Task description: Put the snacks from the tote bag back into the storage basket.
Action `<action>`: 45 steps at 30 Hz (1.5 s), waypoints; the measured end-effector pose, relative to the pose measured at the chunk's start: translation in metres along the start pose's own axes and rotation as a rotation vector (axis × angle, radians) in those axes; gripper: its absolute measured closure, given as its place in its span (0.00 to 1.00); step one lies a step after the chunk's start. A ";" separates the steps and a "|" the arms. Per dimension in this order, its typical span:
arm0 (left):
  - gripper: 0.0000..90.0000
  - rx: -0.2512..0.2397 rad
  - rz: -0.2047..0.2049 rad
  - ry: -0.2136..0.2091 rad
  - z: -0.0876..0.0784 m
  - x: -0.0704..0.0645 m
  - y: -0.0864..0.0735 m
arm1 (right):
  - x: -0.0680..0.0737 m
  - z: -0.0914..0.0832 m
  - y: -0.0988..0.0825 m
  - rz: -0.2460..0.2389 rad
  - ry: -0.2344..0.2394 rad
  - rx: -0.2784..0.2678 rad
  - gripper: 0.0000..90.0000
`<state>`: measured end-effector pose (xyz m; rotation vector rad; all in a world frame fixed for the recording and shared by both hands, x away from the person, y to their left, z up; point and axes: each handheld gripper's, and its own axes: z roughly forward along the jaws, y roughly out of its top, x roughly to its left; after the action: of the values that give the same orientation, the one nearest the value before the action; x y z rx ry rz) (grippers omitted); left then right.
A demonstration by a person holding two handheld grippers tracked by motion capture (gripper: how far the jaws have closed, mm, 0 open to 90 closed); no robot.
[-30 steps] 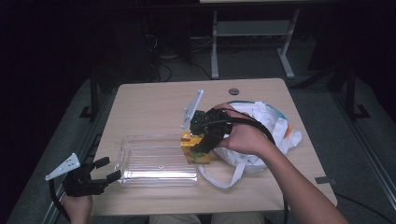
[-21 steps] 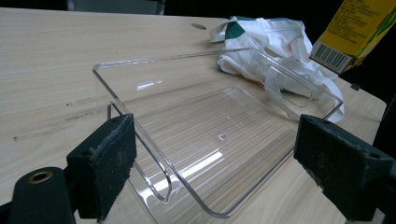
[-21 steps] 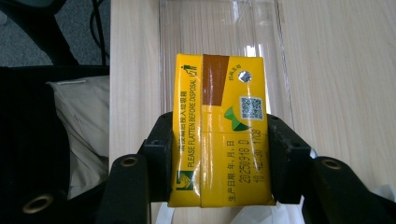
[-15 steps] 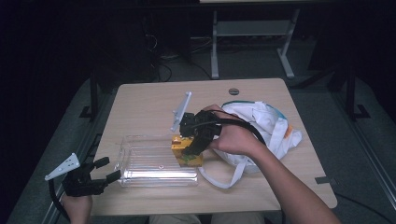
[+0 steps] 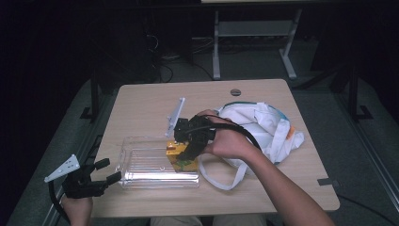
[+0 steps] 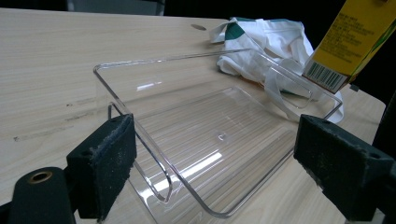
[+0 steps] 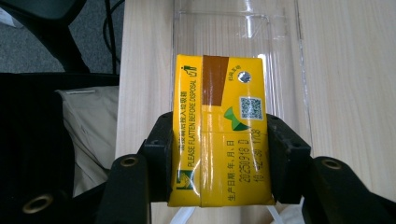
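My right gripper (image 7: 219,161) is shut on a yellow drink carton (image 7: 219,130), one pad on each side. In the high view the right gripper (image 5: 184,153) holds the carton (image 5: 178,159) over the right end of a clear plastic tray (image 5: 141,181). From the left gripper view the carton (image 6: 355,32) hangs above the tray's (image 6: 112,93) far corner. My left gripper (image 5: 109,170) rests at the table's front left corner, jaws open. The tray's near end lies between the wide-apart jaws of the left gripper (image 6: 215,172).
A crumpled white cloth bag (image 5: 263,127) with long straps lies right of the tray, under the person's right forearm. The table's left edge (image 5: 106,141) runs close to the tray. A round hole (image 5: 235,92) marks the far side of the tabletop.
My right gripper has carried the carton leftward and slightly down, from beside the bag to over the tray's right end. The left gripper has stayed put.
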<state>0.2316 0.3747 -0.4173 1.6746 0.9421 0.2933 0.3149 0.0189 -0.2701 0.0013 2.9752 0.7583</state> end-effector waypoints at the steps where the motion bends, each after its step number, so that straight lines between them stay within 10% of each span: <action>1: 0.14 0.002 0.001 0.000 0.000 0.000 0.000 | 0.000 0.002 0.000 -0.004 -0.001 -0.001 0.57; 45: 0.14 -0.002 0.000 0.001 0.000 0.000 0.000 | -0.001 0.041 -0.005 0.012 0.033 0.029 0.57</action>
<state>0.2313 0.3747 -0.4172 1.6722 0.9423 0.2945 0.3189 0.0340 -0.3090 0.0084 3.0198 0.7226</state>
